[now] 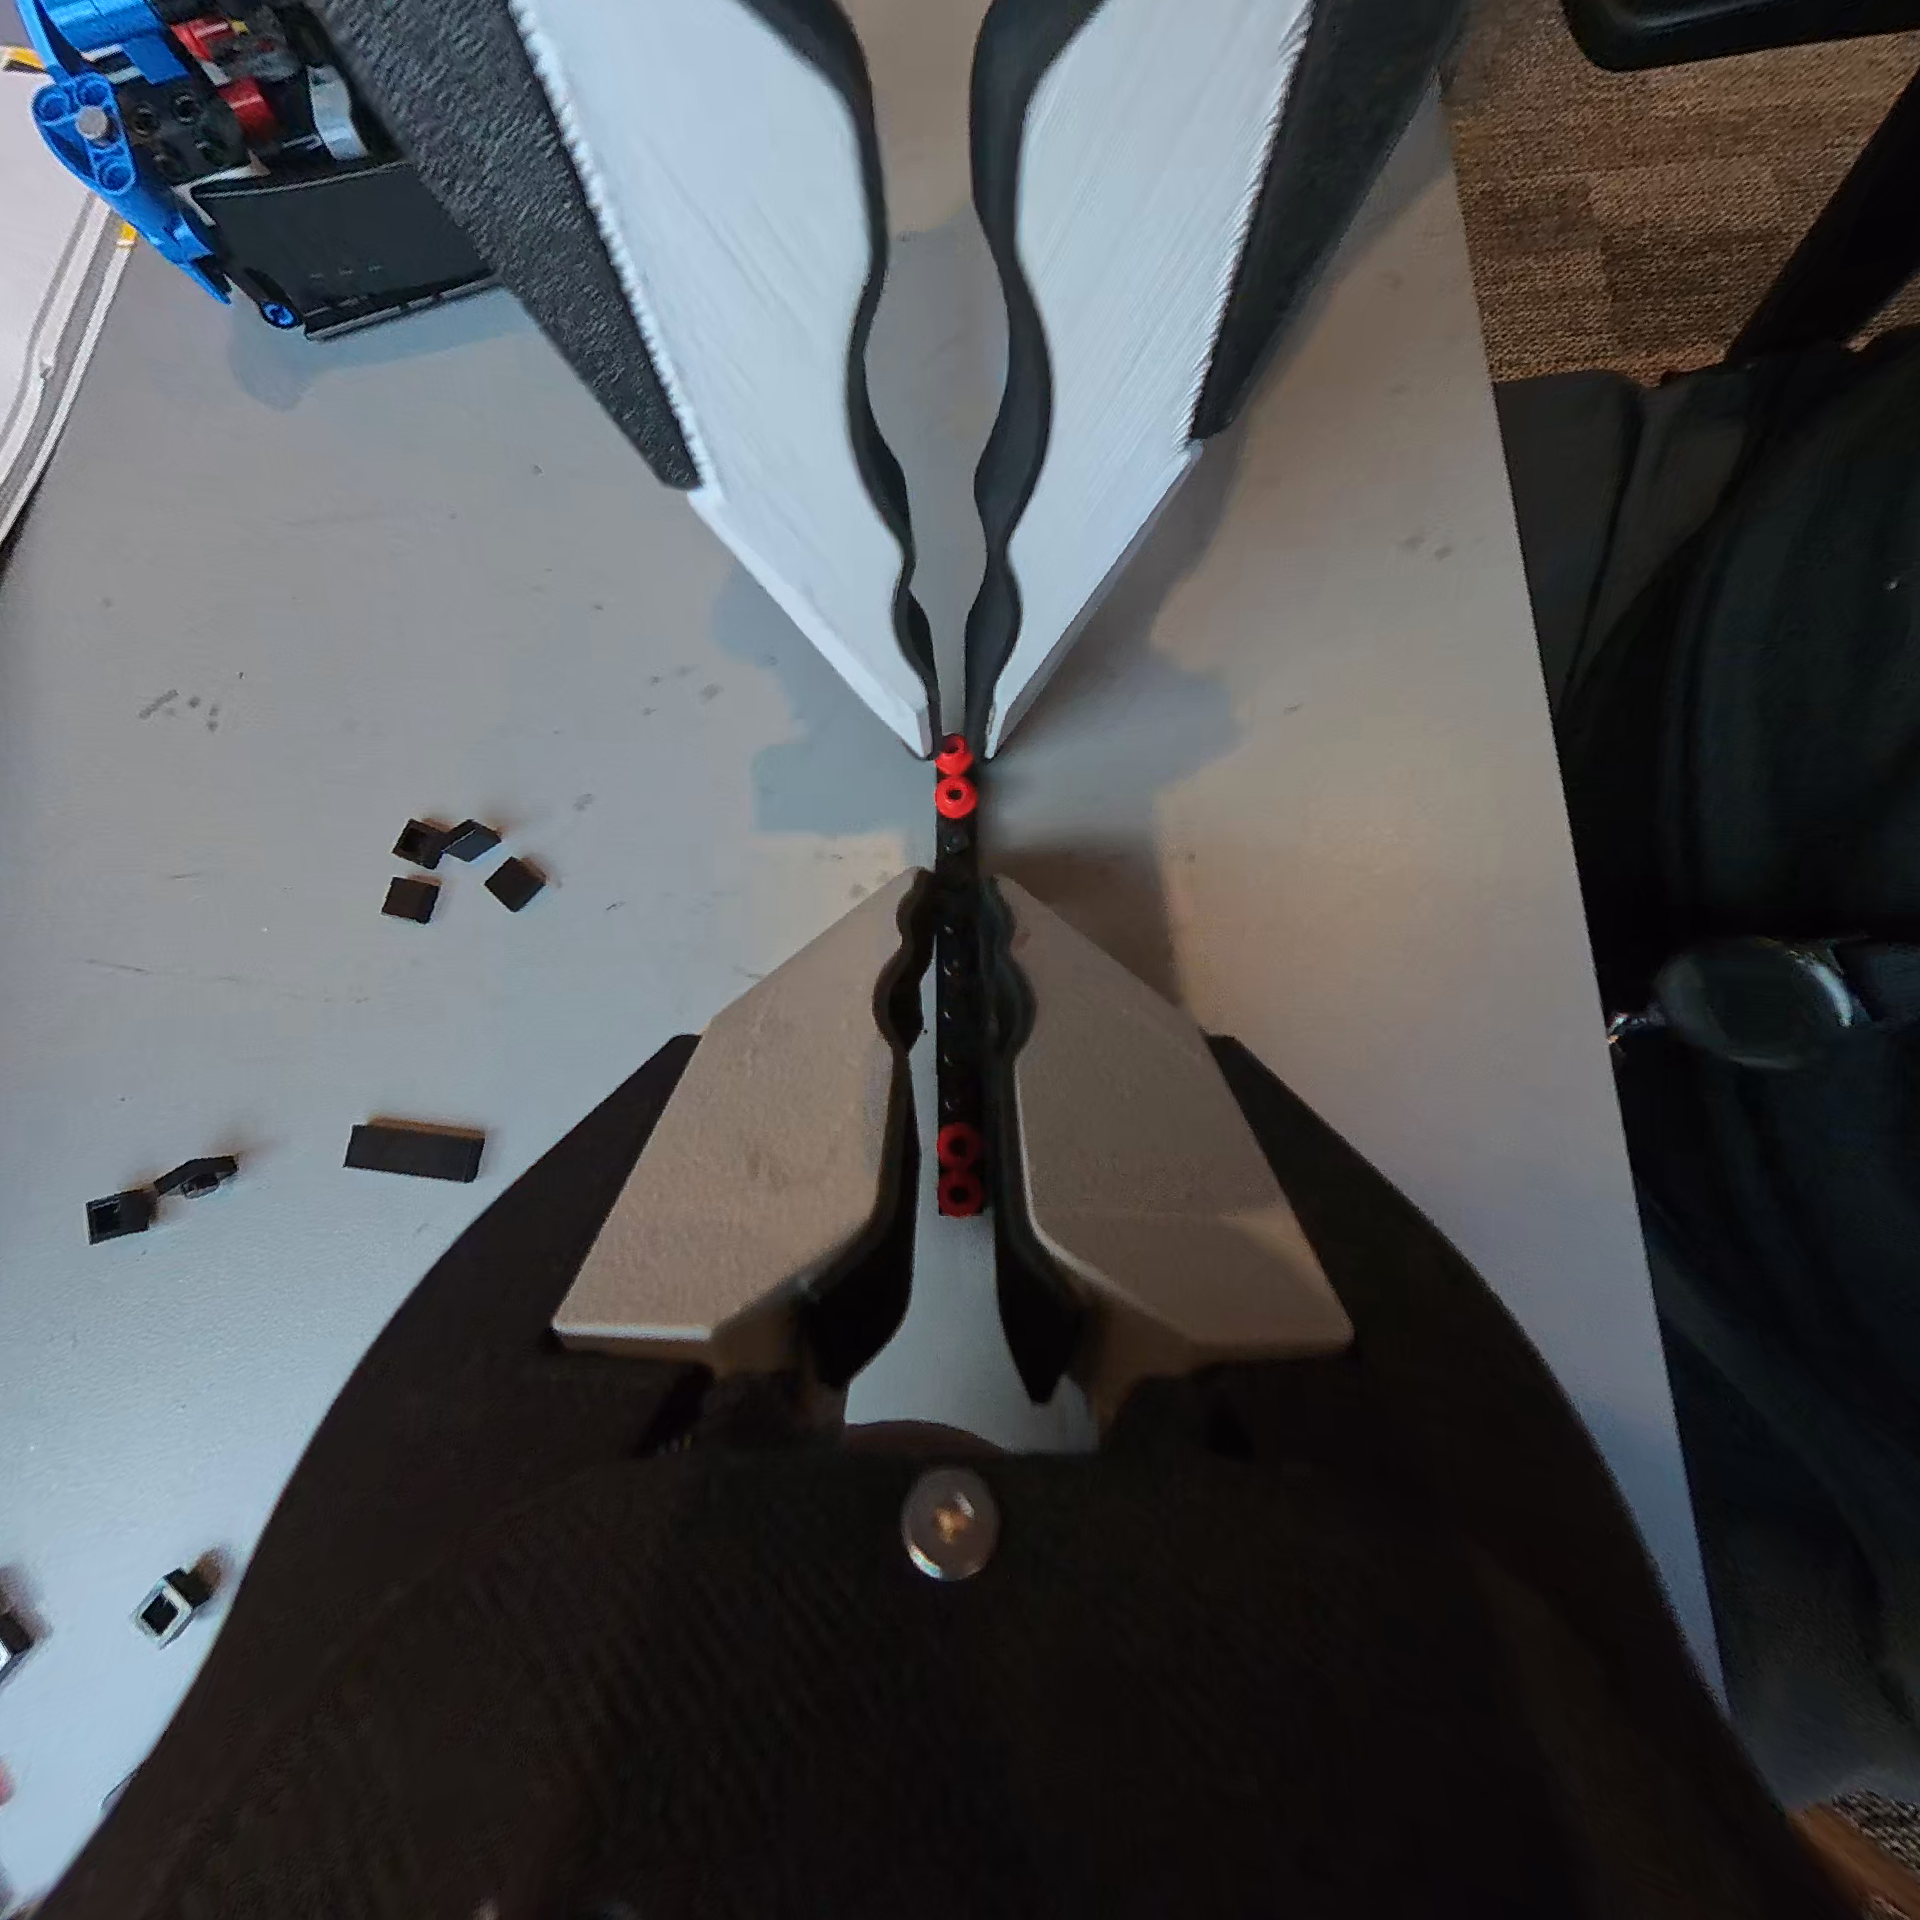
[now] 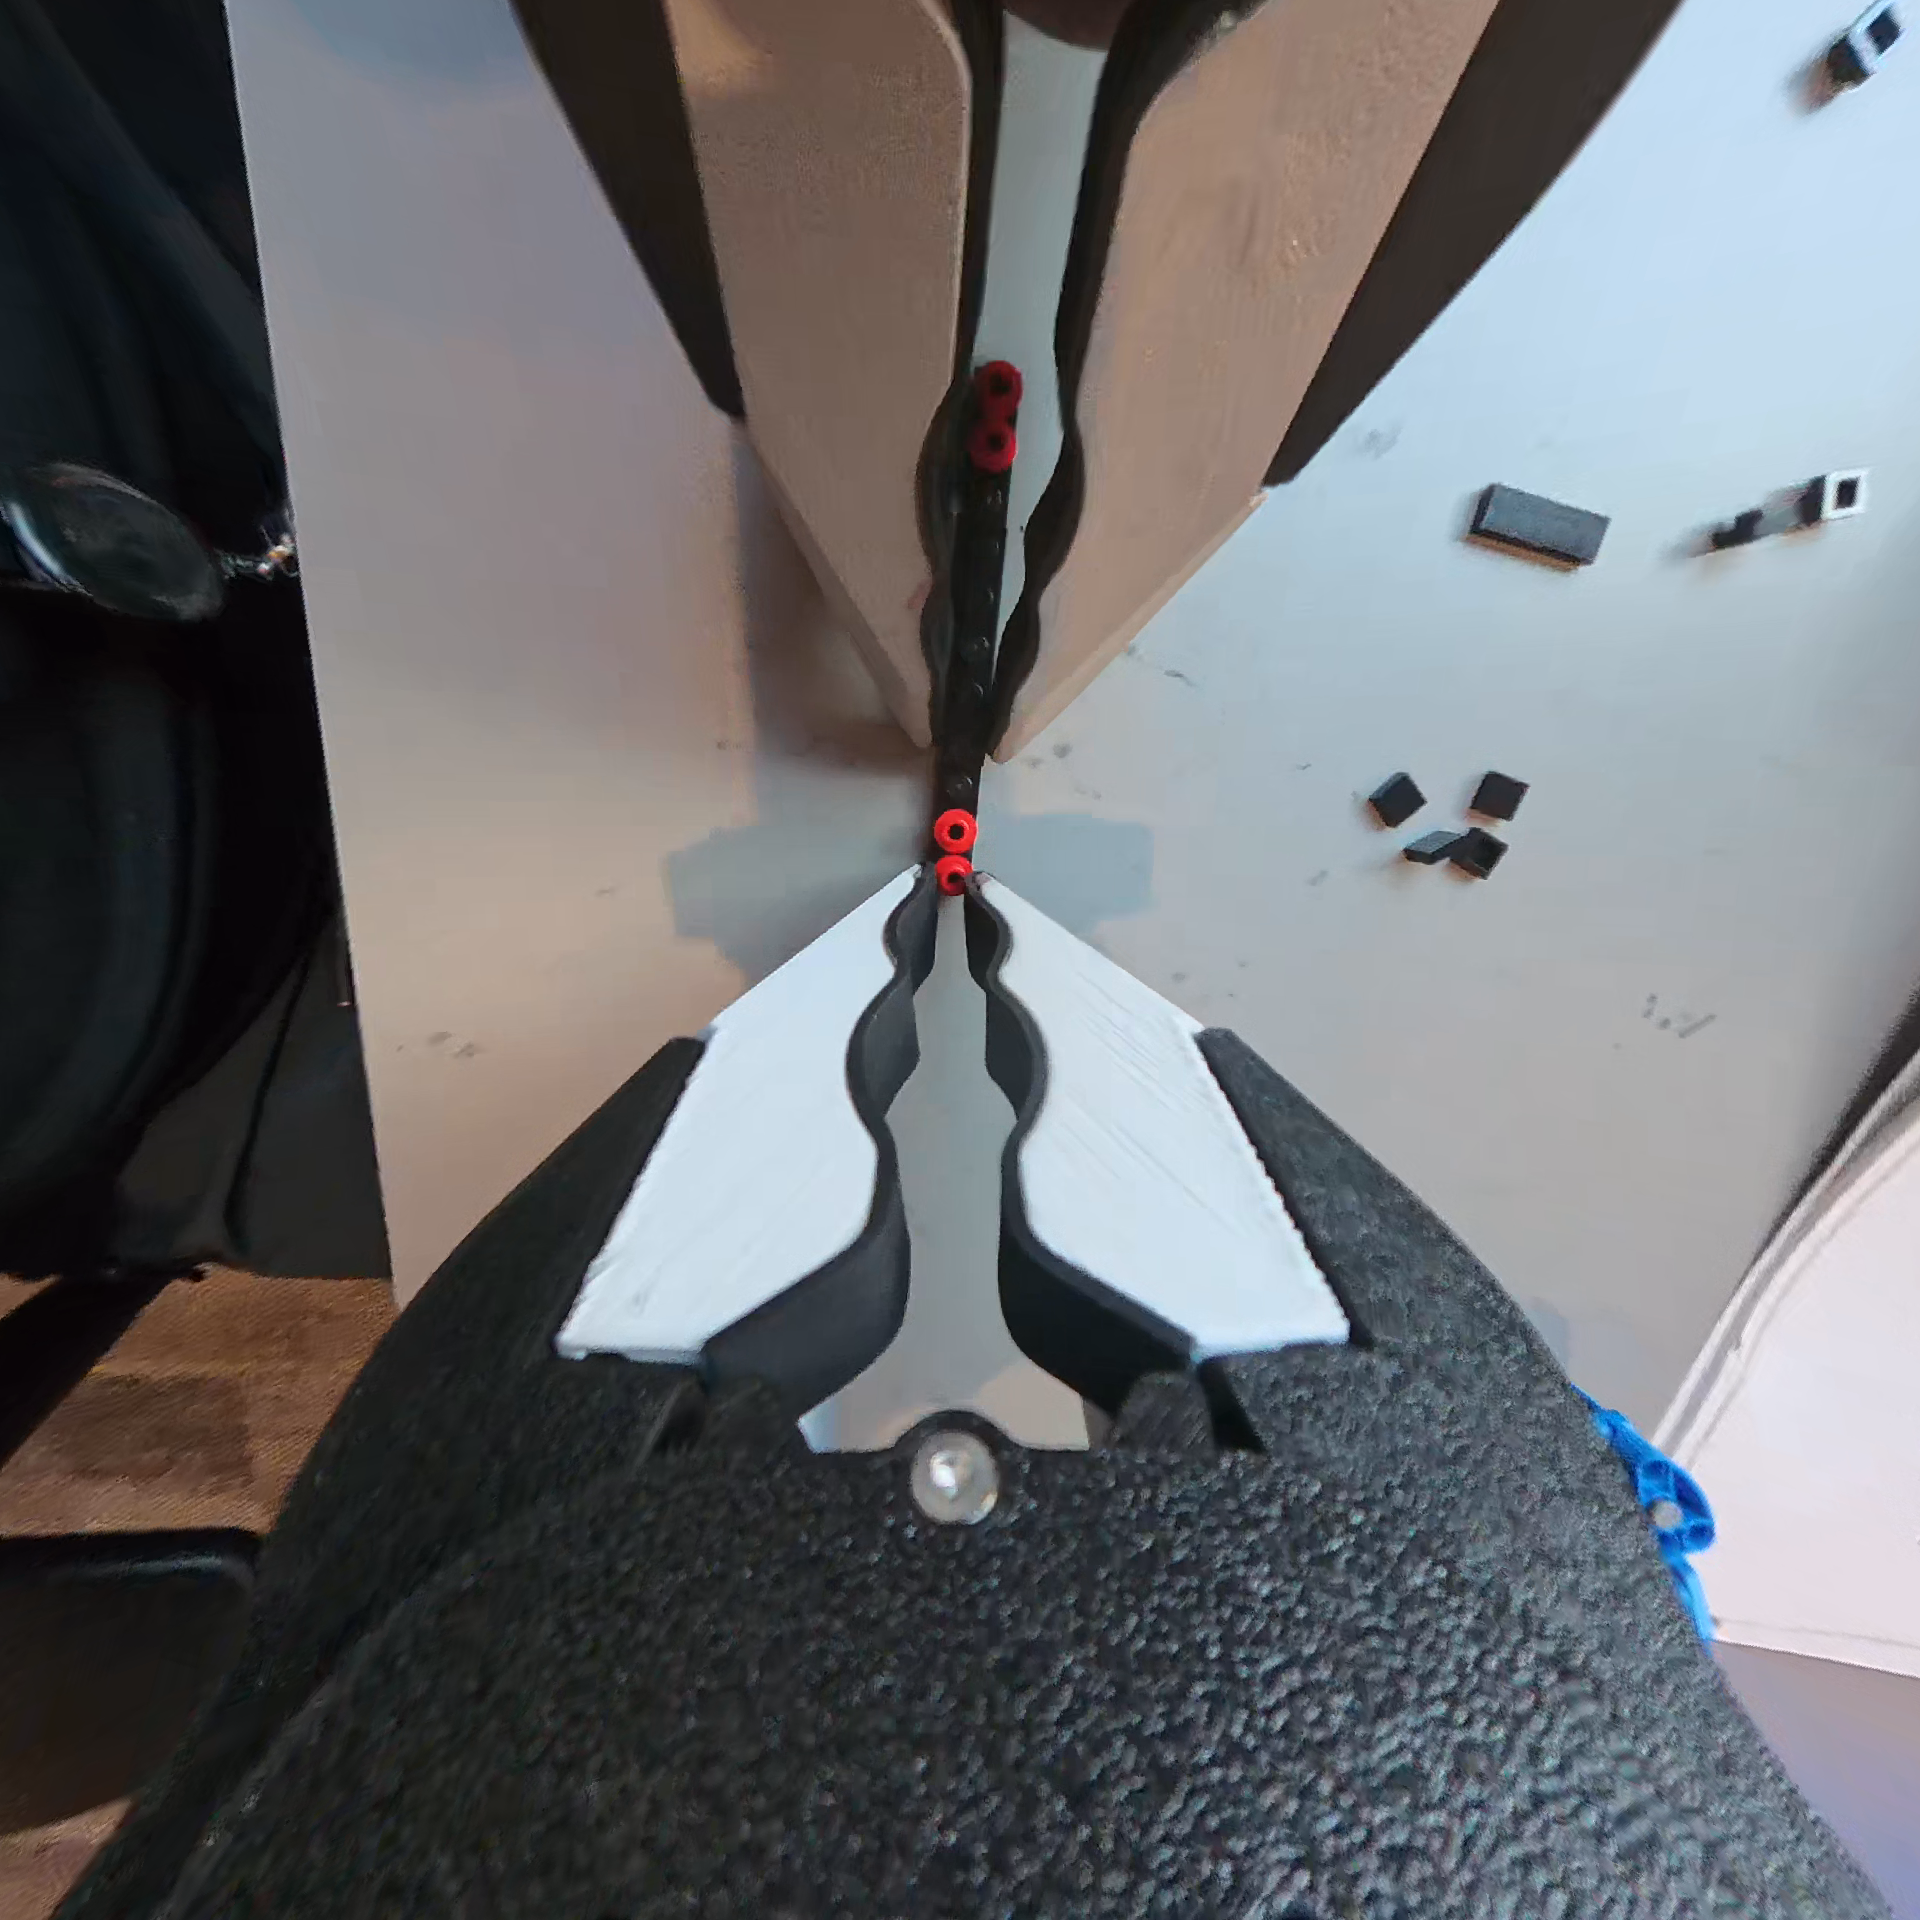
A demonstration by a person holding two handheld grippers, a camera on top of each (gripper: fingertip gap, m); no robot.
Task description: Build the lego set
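A long black holed beam (image 1: 956, 997) carries two red pins at each end. My left gripper (image 1: 958, 888), with grey fingers, is shut on the beam's middle and holds it above the table. The near pins (image 1: 956, 1169) sit between its fingers. My right gripper (image 1: 954, 743), with white fingers, comes in from the far side. Its tips are pinched on the outermost red pin (image 1: 952, 752) at the beam's far end. In the right wrist view, my right gripper (image 2: 954, 883) grips that pin (image 2: 954, 876), and the beam (image 2: 971, 644) runs away into the left gripper (image 2: 961, 743).
A blue and black lego model (image 1: 156, 156) stands at the far left of the grey table (image 1: 416, 623). Small black pieces (image 1: 457, 862) and a black plate (image 1: 414, 1150) lie scattered to the left. The table edge runs close on the right, with a dark chair (image 1: 1766, 727) beyond it. Both grippers' tips are close together, under 4 cm apart.
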